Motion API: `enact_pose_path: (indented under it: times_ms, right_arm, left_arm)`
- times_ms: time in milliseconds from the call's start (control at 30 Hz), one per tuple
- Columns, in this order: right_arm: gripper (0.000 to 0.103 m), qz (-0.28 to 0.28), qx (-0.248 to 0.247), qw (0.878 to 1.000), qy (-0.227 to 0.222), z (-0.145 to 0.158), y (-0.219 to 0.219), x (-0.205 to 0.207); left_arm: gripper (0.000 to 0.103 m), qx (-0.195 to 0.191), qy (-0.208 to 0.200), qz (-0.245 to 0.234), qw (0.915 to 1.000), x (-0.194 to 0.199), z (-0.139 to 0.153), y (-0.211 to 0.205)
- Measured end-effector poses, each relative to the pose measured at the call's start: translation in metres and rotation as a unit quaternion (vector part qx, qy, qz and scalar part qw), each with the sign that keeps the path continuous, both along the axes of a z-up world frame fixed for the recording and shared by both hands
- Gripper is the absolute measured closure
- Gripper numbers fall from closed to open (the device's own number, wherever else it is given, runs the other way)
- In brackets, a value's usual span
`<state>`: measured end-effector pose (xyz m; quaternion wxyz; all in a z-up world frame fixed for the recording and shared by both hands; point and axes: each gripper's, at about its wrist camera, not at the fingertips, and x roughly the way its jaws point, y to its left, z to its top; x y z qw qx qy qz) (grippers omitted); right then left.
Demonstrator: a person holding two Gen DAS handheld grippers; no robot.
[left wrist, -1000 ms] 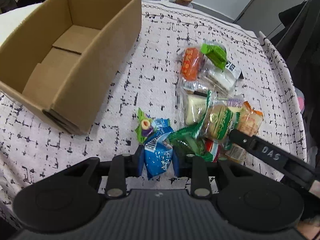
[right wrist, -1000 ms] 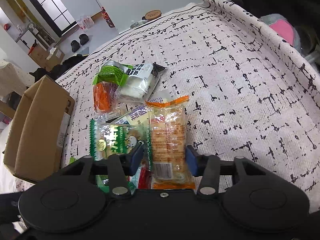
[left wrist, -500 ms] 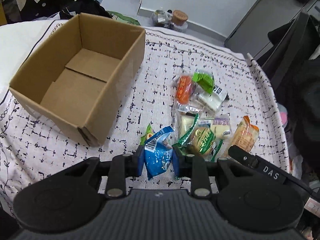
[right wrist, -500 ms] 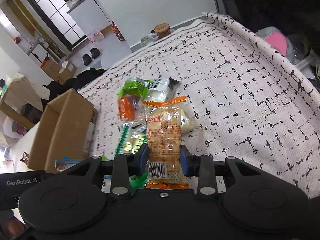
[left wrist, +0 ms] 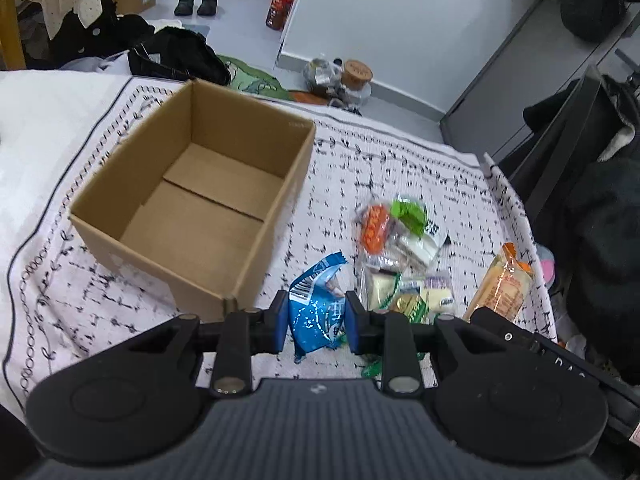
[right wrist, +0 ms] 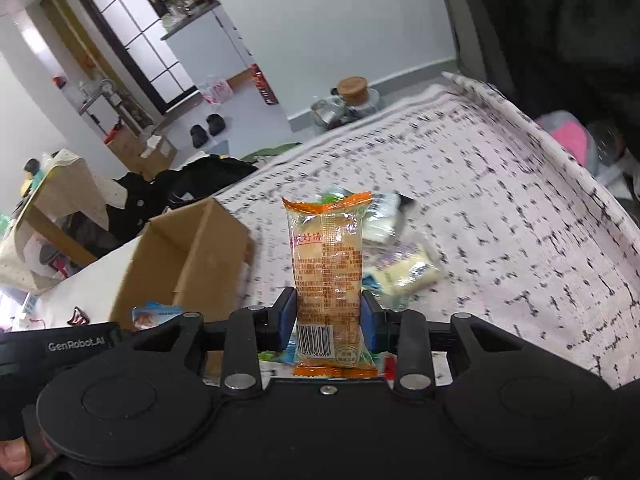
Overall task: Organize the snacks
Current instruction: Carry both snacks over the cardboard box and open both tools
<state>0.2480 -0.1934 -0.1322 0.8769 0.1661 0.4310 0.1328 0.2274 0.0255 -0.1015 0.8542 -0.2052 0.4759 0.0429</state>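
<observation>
In my left gripper the jaws were closed on a blue snack packet, pinched only at its lower part, so the top flopped to the side. My right gripper had its jaws tight on an orange-edged cake packet, which stood upright and was held low, near the barcode. Both packets were lifted above the counter with its black-and-white patterned cloth.

The slippery film worried me: a quick swing could let either packet slide out and fall back on the cloth. Just beyond the left jaws was the near corner of the empty cardboard box; if I came in too low, I could knock that wall and push the box away. The remaining snack pile lay to the right of the box, and the two grippers were close together, so they might bump over it.
</observation>
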Motion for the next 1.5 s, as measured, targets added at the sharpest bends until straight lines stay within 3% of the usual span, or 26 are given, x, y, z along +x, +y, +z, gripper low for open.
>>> enact_pose_path:
  times_ms: [467, 1000, 1267, 1500]
  right_arm:
    - [0.07, 0.041, -0.006, 0.999, -0.028, 0.027, 0.068, -0.006]
    - [0.07, 0.075, 0.0, 0.997, -0.019, 0.026, 0.142, 0.002]
    - [0.07, 0.074, 0.005, 0.997, -0.008, 0.024, 0.162, 0.013]
    - [0.07, 0.067, 0.009, 0.998, 0.006, 0.017, 0.169, 0.022]
  left_arm:
    - [0.075, -0.016, -0.025, 0.019, 0.9994, -0.014, 0.02, 0.061]
    - [0.075, -0.042, -0.022, 0.069, 0.9965, -0.013, 0.012, 0.139]
    - [0.075, -0.048, -0.021, 0.066, 0.9965, 0.004, 0.008, 0.15]
    - [0.06, -0.043, 0.005, 0.07, 0.9966, 0.016, -0.002, 0.153]
